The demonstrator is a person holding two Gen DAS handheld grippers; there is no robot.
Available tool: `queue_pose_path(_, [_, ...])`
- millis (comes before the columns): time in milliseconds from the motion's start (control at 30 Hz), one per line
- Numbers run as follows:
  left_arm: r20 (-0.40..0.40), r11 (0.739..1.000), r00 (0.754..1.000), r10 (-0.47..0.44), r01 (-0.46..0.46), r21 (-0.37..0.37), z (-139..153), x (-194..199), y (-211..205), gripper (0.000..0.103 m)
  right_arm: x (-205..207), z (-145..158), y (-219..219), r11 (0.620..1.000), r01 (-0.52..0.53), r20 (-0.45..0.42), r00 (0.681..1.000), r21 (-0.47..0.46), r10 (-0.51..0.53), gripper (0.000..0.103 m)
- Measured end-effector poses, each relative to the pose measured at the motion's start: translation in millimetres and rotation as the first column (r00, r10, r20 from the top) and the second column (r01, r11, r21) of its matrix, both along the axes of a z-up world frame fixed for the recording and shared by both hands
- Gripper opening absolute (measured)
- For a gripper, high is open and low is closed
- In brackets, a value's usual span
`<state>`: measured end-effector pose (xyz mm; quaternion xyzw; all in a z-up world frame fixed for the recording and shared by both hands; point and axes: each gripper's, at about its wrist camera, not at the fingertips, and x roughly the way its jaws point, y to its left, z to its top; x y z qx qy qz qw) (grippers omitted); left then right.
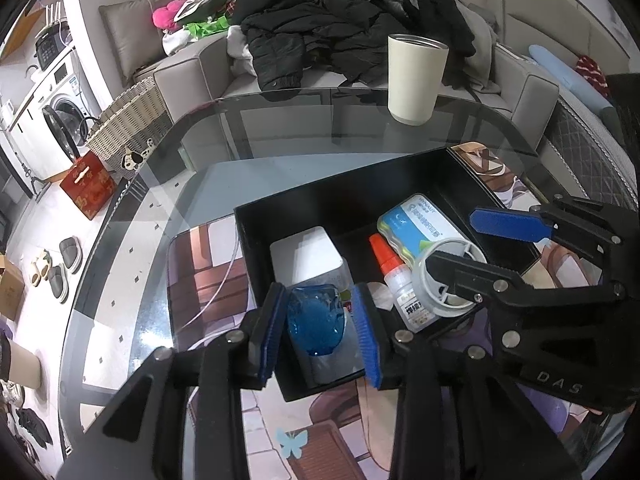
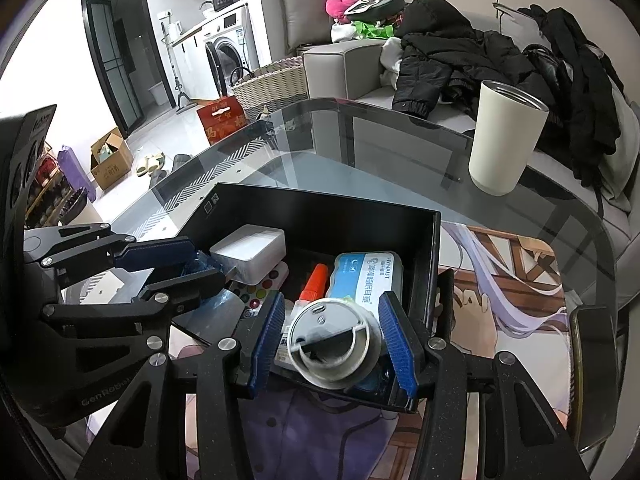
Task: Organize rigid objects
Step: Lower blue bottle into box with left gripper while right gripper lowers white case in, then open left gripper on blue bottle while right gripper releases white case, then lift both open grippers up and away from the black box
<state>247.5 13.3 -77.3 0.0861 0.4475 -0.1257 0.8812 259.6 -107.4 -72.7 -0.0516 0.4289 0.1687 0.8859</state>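
Note:
A black box point(image 1: 280, 216) point(image 2: 320, 208) sits on a printed mat on the glass table. Inside lie a white case point(image 1: 306, 254) point(image 2: 248, 252), a blue-white HYNAUT pack point(image 1: 420, 226) point(image 2: 364, 274) and an orange-capped glue bottle point(image 1: 394, 276) point(image 2: 314, 280). My left gripper point(image 1: 320, 328) point(image 2: 172, 268) has its pads on both sides of a blue clear plastic piece point(image 1: 316, 320), low in the box. My right gripper point(image 2: 334, 344) point(image 1: 460, 248) brackets a white round lid point(image 2: 332, 344) point(image 1: 448, 276) at the box's near edge; its right pad touches, the left stands slightly apart.
A cream tumbler point(image 1: 414, 78) point(image 2: 506, 136) stands on the far side of the glass table point(image 1: 280, 128). A sofa piled with black jackets point(image 1: 320, 32) lies behind. A wicker basket point(image 1: 128, 120) and red box point(image 1: 90, 184) sit on the floor at left.

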Motion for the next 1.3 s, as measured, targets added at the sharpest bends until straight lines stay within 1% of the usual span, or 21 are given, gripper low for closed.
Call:
queue_pose_path(233, [0.021,1.000,1.000,-0.012,0.012,-0.015,6,-9,1,0.047,-5,4,-4,1.000,0.015,0.006,1.000,0.009,-0.015,0.053])
queue_pose_path(267, [0.024,1.000,1.000,-0.010,0.011,-0.020,8,-11,2,0.050,-6,6,-6,1.000,0.020,0.003,1.000,0.015,-0.020,0.053])
queue_pose_path(300, [0.030,1.000,0.999,-0.012,0.013,-0.023,11,-15,2,0.055,-9,7,-9,0.999,0.023,0.001,1.000,0.026,-0.023,0.053])
queue_pose_path(333, [0.041,1.000,0.999,-0.007,0.008,-0.017,14,-20,3,0.058,-11,9,-11,0.999,0.026,-0.001,1.000,0.037,-0.026,0.053])
queue_pose_path(433, [0.083,1.000,0.997,0.002,-0.002,-0.005,24,-39,6,0.058,-26,18,-17,0.997,0.036,0.007,0.999,0.069,-0.036,0.054])
queue_pose_path(533, [0.152,1.000,0.988,0.013,-0.015,0.013,35,-62,8,0.060,-54,30,-21,0.995,0.053,0.080,0.995,0.083,-0.059,0.055])
queue_pose_path(567, [0.174,1.000,0.985,0.012,-0.015,0.018,38,-70,8,0.061,-64,34,-22,0.995,0.058,0.106,0.992,0.087,-0.067,0.059])
queue_pose_path(633, [0.214,1.000,0.977,0.011,-0.013,0.012,44,-85,10,0.066,-85,40,-25,0.992,0.047,0.150,0.986,0.116,-0.065,0.061])
queue_pose_path(667, [0.235,1.000,0.972,0.016,-0.017,0.005,48,-92,11,0.071,-94,43,-25,0.992,0.042,0.171,0.983,0.122,-0.062,0.064])
queue_pose_path(700, [0.257,1.000,0.966,0.025,-0.025,-0.004,51,-100,13,0.078,-106,46,-25,0.992,0.036,0.200,0.978,0.121,-0.060,0.069])
queue_pose_path(767, [0.289,0.999,0.956,0.045,-0.039,-0.028,55,-111,17,0.084,-121,50,-27,0.990,0.031,0.236,0.970,0.134,-0.063,0.074])
queue_pose_path(833, [0.318,0.998,0.946,0.059,-0.046,-0.049,58,-124,20,0.084,-137,51,-29,0.989,0.030,0.264,0.962,0.142,-0.067,0.076])
queue_pose_path(933, [0.347,0.996,0.935,0.077,-0.059,-0.062,58,-138,22,0.084,-155,49,-31,0.989,0.028,0.295,0.953,0.144,-0.070,0.080])
queue_pose_path(1000, [0.333,0.996,0.940,0.073,-0.053,-0.069,56,-144,22,0.085,-162,47,-34,0.990,0.042,0.302,0.950,0.136,-0.082,0.085])
queue_pose_path(1167, [0.294,0.995,0.952,0.078,-0.056,-0.083,45,-151,22,0.085,-164,45,-48,0.985,0.070,0.273,0.955,0.157,-0.111,0.085])
queue_pose_path(1300, [0.289,0.993,0.953,0.090,-0.065,-0.097,41,-157,22,0.085,-170,47,-54,0.985,0.079,0.295,0.948,0.152,-0.121,0.085])
